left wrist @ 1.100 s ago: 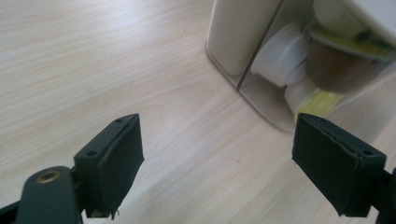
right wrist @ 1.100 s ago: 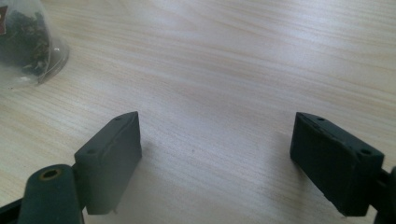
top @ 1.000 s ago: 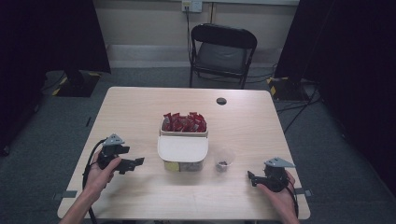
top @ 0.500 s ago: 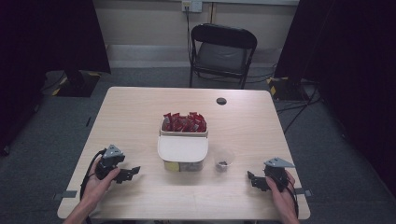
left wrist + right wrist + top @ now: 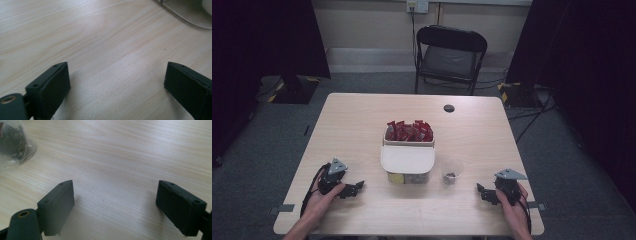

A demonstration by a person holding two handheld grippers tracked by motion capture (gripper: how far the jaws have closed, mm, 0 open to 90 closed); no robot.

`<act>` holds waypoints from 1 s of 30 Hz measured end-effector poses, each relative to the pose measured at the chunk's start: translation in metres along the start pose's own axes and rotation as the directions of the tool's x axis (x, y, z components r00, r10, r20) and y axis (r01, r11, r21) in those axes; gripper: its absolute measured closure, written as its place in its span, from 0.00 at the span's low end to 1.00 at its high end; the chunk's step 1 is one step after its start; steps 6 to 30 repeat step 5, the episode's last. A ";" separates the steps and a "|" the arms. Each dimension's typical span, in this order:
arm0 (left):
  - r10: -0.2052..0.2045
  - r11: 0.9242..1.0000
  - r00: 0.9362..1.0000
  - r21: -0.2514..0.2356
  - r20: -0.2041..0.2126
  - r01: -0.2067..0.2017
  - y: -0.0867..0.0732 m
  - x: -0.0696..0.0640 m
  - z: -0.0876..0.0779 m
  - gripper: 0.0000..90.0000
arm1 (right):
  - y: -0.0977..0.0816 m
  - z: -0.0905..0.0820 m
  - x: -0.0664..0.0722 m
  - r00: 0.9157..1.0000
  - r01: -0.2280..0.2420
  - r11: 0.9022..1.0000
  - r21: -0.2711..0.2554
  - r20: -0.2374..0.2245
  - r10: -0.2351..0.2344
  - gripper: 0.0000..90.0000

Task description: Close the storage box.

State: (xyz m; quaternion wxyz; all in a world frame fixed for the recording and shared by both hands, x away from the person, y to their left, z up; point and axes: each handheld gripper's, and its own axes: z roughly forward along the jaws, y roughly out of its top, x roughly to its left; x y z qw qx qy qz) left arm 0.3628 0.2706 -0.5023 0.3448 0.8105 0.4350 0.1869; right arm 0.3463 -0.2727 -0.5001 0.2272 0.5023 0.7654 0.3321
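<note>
A white lidded container (image 5: 407, 161) sits mid-table, with a box of red packets (image 5: 409, 132) just behind it. A small clear cup (image 5: 452, 171) holding dark bits stands to its right and shows at the upper left of the right gripper view (image 5: 12, 143). My left gripper (image 5: 353, 188) rests low on the table near the front left, open, with bare wood between its jaws (image 5: 117, 77). My right gripper (image 5: 483, 193) lies near the front right, open and empty (image 5: 115, 197). The container's edge (image 5: 185, 12) shows at the upper right of the left gripper view.
A small dark round object (image 5: 449, 108) lies at the back right of the wooden table (image 5: 357, 130). A black folding chair (image 5: 451, 55) stands behind the table. Dark curtains flank the room.
My left gripper has dropped down and drawn back toward the front left edge of the table. The right gripper has stayed where it was.
</note>
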 end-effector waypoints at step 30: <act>-0.005 1.000 1.000 0.000 -0.001 0.005 0.000 0.000 0.001 0.05 | 0.000 0.000 0.000 1.000 -0.001 1.000 0.000 0.004 0.001 0.16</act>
